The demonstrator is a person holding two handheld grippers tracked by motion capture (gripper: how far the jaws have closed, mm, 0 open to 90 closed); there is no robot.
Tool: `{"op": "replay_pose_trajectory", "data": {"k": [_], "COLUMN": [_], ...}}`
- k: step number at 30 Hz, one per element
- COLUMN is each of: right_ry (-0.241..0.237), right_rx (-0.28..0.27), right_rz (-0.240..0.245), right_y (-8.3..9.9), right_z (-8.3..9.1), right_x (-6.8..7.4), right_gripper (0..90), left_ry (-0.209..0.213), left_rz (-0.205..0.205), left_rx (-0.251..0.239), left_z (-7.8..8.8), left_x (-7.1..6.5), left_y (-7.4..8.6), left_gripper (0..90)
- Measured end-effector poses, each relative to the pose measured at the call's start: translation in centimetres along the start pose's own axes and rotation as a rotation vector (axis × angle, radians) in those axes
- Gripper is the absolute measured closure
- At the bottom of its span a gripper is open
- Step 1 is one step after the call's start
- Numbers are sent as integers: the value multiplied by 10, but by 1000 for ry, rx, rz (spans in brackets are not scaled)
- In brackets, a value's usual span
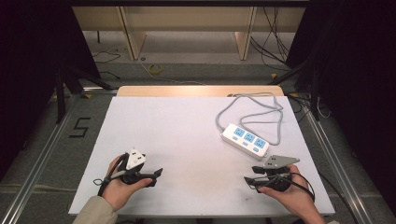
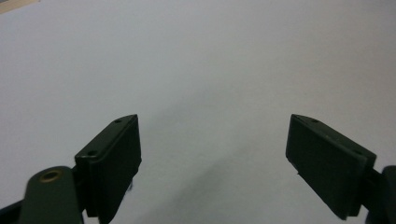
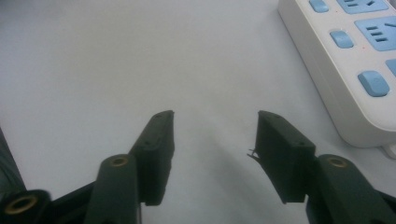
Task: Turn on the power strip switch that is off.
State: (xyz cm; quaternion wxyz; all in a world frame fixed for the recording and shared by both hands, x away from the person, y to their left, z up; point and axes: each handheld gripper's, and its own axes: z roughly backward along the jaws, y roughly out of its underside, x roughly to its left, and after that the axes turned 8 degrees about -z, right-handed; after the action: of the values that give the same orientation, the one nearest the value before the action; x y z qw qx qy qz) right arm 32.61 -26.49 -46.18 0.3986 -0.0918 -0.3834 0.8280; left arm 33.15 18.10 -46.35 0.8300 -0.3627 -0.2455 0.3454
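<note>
Nearest the high camera I count two hands, each carrying one gripper, both low over the near edge of the white table (image 1: 187, 126). On my left hand (image 1: 119, 186) the left gripper (image 1: 156, 173) points toward the table's middle; in the left gripper view its two black jaws stand wide apart with nothing between them, and bare white surface lies ahead. On my right hand (image 1: 289, 193) the right gripper (image 1: 248, 181) points inward as well, its grey three-cornered plate uppermost. In the right gripper view its two jaws stand open and empty, and the nearest corner of the power strip (image 3: 345, 60) lies just beyond and beside the far jaw, not touching it.

Farther out, one white power strip (image 1: 245, 139) lies flat on the right half of the table, set diagonally, near the right gripper and well apart from the left. I count three blue outlet faces along it, each with a blue switch beside it. One grey cable (image 1: 252, 109) runs from the strip, loops across the far right of the table and goes off its far edge.

Beyond the table, loose cables lie on the floor.
</note>
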Motion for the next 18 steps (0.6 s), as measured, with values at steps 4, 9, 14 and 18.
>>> {"op": "replay_pose_trajectory", "data": {"k": [4,9,14,18], "right_ry": [17,24,41,53], "right_rx": [31,55,82,99], "right_rz": [15,25,30,25], "right_y": [-4,-8,-12,-15], "right_z": [1,4,8,9], "right_x": [1,-1,-6,-10], "right_gripper": [562,717,898,900], "left_ry": [7,10,3,7], "left_rz": [5,10,22,26], "left_rx": [8,12,16,22], "left_z": [-4,-8,-8,-10], "left_x": [-1,-3,-2,-1], "left_y": [2,4,4,6], "left_gripper": [188,190,197,199]}}
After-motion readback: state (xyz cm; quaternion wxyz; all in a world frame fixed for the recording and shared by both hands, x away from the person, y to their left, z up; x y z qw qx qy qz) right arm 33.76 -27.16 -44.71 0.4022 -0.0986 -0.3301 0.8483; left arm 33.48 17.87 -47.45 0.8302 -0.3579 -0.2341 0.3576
